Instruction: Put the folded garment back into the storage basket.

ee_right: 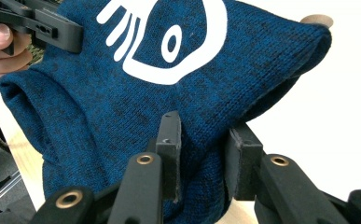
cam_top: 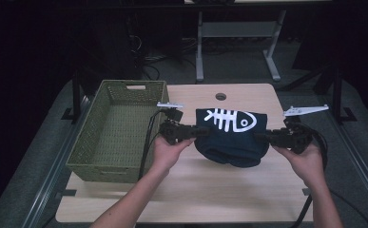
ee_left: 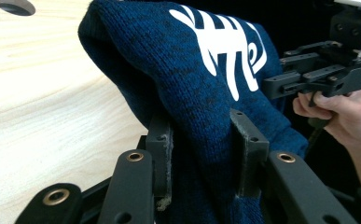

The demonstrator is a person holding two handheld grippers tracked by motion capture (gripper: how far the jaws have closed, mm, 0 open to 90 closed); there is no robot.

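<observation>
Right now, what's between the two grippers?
In the high view, only the blue knit garment spans from left gripper to right gripper, each clamped on an end, above the table.

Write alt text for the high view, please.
Two hand-held grippers, left gripper and right gripper, each clamp one side of a folded dark blue knit garment with a white fish-skeleton print, holding it above a light wooden table. An olive woven basket sits at the table's left edge.

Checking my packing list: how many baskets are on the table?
1. The green basket sits at the table's left side, beside the left gripper.
</observation>
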